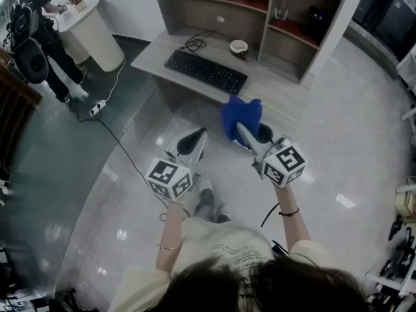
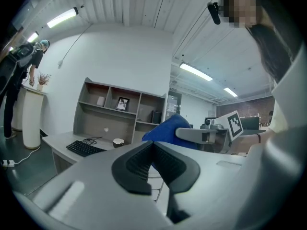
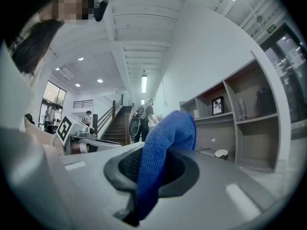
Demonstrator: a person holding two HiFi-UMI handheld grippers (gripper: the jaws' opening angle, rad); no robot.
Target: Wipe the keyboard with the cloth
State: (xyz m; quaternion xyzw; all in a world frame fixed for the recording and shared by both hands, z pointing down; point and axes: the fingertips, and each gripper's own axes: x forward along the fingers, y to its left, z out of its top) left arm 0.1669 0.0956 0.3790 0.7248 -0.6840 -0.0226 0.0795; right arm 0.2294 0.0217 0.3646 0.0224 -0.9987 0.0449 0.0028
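Hair and pale sleeves come first from above, then two forearms held out over the shiny floor (image 1: 338, 142), each hand carrying a gripper. The left gripper (image 1: 195, 136) has its jaws pressed together with nothing between them; its own view shows the dark pads (image 2: 144, 159) meeting in a closed seam. Just to the right of those jaws, apart from them, the right gripper (image 1: 244, 130) is pinching the cloth (image 1: 240, 112). The blue cloth (image 3: 165, 143) is caught between the right jaws and stands up past their tips in a folded hump, and from the left gripper view it shows as a blue lump (image 2: 165, 128) beyond the left jaws, with the right gripper's marker cube behind it.

Both pairs of jaws point toward the desk (image 1: 273, 86), which is well ahead of them. The black keyboard (image 1: 205, 71) lies flat on it, ahead of the left jaws and a little to their left (image 2: 85, 148), well apart from the cloth. Beyond the keyboard, farther from the jaws, a loose black cable (image 1: 195, 42) is coiled, and a small cup (image 1: 238, 46) sits to its right, ahead of the right jaws. A shelf unit (image 1: 260, 5) rises at the back of the desk with a framed picture (image 2: 122, 103) in one compartment. Far off to the left of the left jaws, another person (image 1: 45, 18) stands at a round white stand (image 1: 94, 34).
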